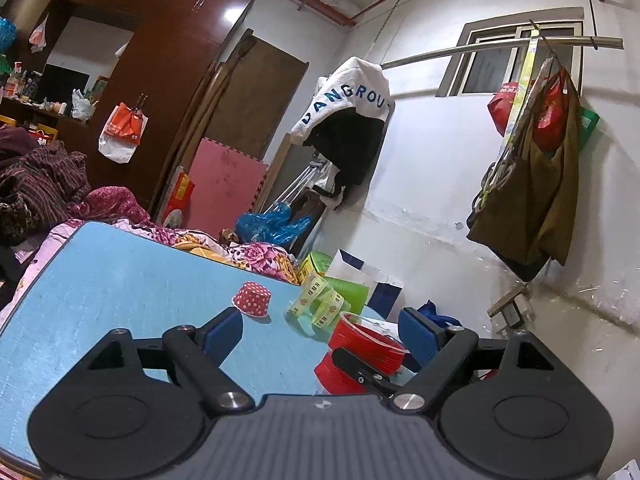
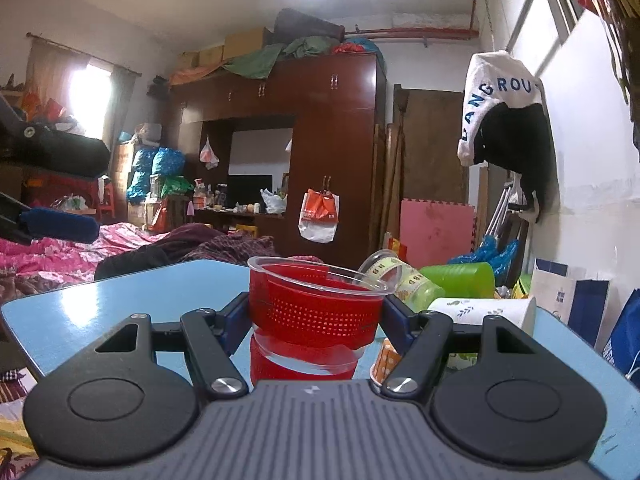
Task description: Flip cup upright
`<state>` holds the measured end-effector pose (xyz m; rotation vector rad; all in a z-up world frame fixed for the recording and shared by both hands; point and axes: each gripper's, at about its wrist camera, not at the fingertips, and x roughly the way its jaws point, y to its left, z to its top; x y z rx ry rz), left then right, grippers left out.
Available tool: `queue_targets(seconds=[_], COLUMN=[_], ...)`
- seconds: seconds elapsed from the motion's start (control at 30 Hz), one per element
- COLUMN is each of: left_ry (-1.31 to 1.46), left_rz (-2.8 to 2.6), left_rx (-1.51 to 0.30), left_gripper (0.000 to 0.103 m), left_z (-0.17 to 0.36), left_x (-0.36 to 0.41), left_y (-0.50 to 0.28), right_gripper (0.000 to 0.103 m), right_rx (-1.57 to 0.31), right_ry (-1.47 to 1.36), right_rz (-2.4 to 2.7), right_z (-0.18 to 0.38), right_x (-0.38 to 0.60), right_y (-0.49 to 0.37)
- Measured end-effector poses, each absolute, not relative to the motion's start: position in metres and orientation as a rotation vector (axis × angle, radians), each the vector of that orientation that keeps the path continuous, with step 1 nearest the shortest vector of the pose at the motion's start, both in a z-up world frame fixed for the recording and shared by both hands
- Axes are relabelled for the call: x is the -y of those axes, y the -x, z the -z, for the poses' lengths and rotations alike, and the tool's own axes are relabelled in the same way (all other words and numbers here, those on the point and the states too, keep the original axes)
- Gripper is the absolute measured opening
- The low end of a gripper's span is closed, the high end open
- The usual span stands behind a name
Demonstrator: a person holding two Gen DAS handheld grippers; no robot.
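Note:
A clear plastic cup with a red perforated liner [image 2: 314,304] stands upright on the light blue table [image 2: 100,312]. My right gripper [image 2: 316,312] is shut on the cup, one blue pad on each side. The same cup shows in the left wrist view [image 1: 366,346], held by the right gripper's black finger. My left gripper [image 1: 320,332] is open and empty above the table, to the left of the cup.
A red polka-dot paper cup [image 1: 251,299] sits upside down mid-table. A clear cup with yellow-green print [image 1: 318,308] lies on its side; a white leaf-print cup [image 2: 486,312] and an orange dotted cup [image 2: 386,360] lie nearby. A green container [image 2: 460,278] is behind, wall at right.

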<state>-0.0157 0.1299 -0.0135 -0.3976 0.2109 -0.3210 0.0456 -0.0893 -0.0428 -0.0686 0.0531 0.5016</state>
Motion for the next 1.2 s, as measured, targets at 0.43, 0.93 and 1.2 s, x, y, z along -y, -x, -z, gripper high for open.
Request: queue_targets(seconds=[0.43,0.93,1.2], left_ry=[0.385,0.306,0.112], left_rz=[0.312,0.132,0.033], left_rx=[-0.221,-0.221,-0.287], left_gripper=[0.087,0.103,0.103], left_z=[0.015,0.011,-0.016], left_x=[-0.127,-0.114,-0.068], left_y=[0.015,0.013,0.024], right_gripper=[0.096,0.102,0.102], right_rx=[-0.056,-0.12,-0.318], right_ry=[0.089,-0.058,-0.067], right_rz=[-0.527,-0.606,-0.444], right_z=[0.043,0.017,-0.025], right_x=[0.085,0.141,0.182], right_y=[-0.043,-0.033,-0.039])
